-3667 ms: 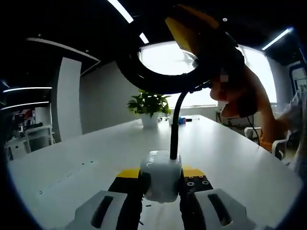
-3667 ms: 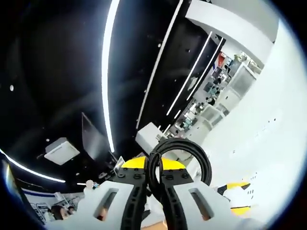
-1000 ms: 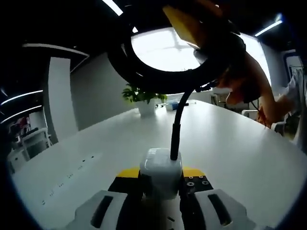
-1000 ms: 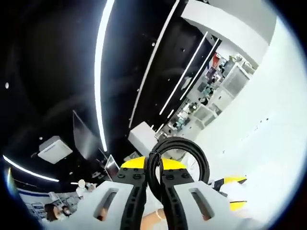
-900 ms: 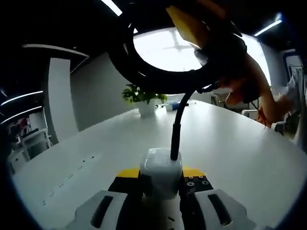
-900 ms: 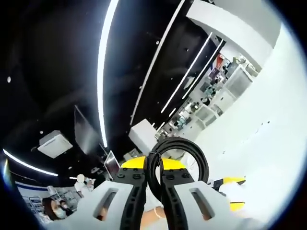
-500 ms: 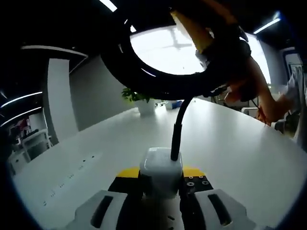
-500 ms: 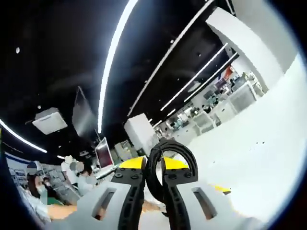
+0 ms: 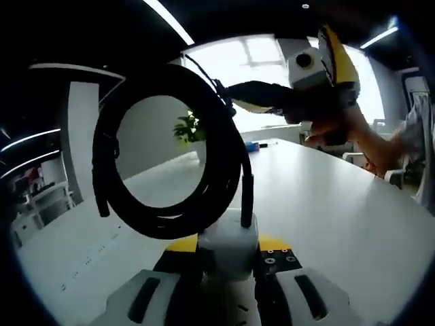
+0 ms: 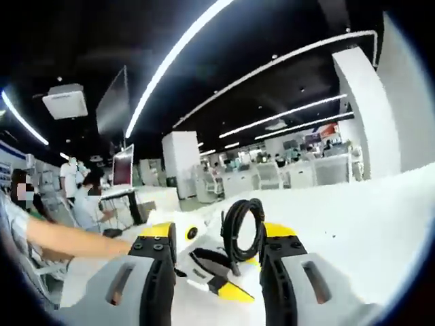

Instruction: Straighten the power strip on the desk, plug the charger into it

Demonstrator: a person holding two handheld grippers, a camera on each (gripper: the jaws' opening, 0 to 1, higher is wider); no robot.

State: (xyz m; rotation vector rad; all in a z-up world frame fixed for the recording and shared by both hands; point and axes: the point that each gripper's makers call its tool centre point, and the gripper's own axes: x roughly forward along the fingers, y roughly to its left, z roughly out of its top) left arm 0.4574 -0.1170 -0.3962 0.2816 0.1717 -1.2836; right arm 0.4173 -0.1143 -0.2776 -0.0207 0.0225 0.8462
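The white charger [image 9: 228,243] sits clamped between the jaws of the left tool [image 9: 228,272], just above the white surface [image 9: 326,217]. Its black cable [image 9: 166,170] rises from the charger's top and hangs in a coiled loop above and left of it. In the right gripper view the coil [image 10: 243,227] lies ahead of the right tool [image 10: 216,261], whose jaws stand apart with nothing between them. The right tool [image 9: 319,75] is also visible in the left gripper view, held in a hand [image 9: 353,132] well above the surface. A potted plant [image 9: 190,132] stands far back.

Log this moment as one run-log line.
left gripper: shut on charger | right gripper: open, off cable | cable coil: hanging loose | desk: charger above it
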